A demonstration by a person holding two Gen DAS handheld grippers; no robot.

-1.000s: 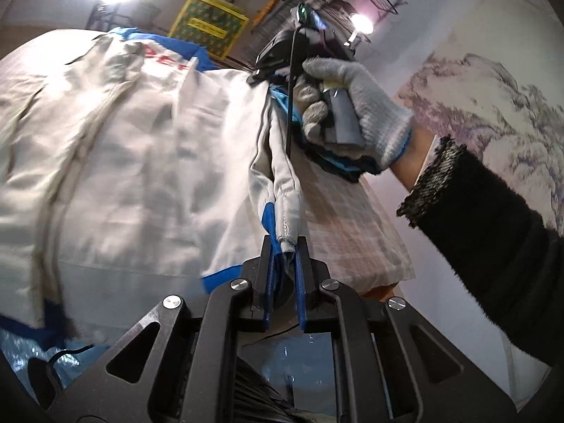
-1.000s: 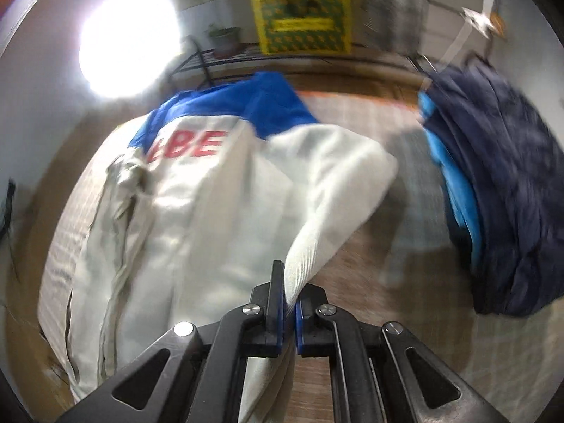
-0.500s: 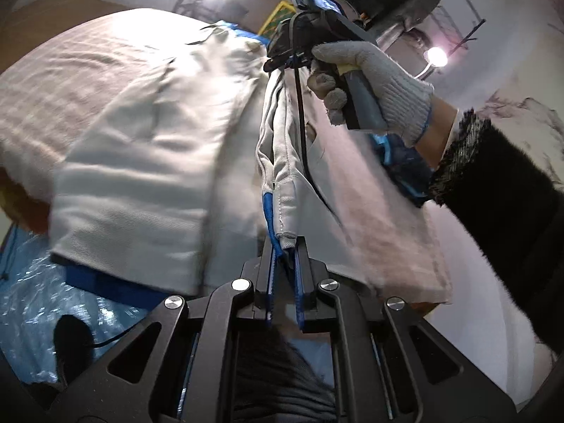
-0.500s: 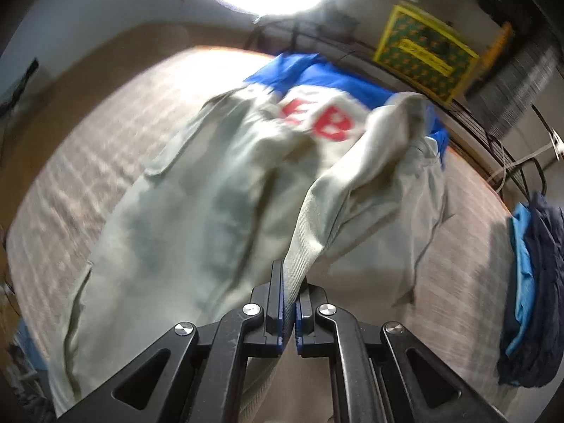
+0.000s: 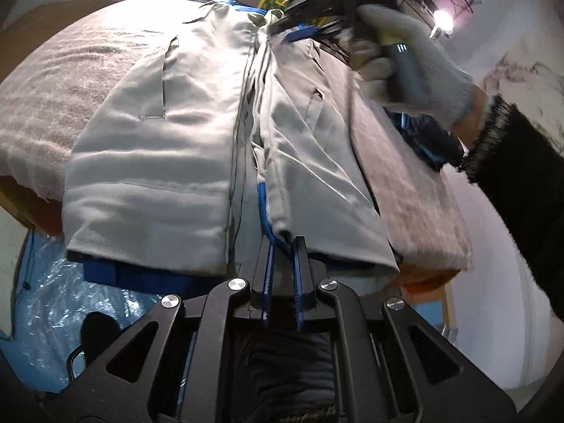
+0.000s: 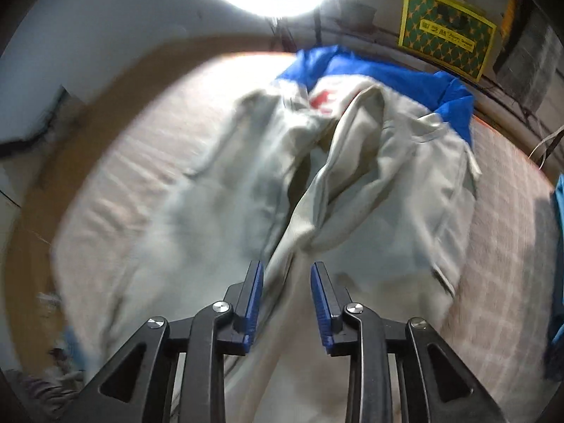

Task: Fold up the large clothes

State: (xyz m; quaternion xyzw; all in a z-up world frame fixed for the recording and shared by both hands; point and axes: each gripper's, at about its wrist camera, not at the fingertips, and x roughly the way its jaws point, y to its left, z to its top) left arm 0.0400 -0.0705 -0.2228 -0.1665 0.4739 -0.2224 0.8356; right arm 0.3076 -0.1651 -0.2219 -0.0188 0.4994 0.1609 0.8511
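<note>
Fuzzy checked bedspread under a smooth, creased, pale grey jacket.

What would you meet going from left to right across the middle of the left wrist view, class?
Pale blanket → grey jacket → jacket's front edge with blue trim → gloved hand → black sleeve.
</note>
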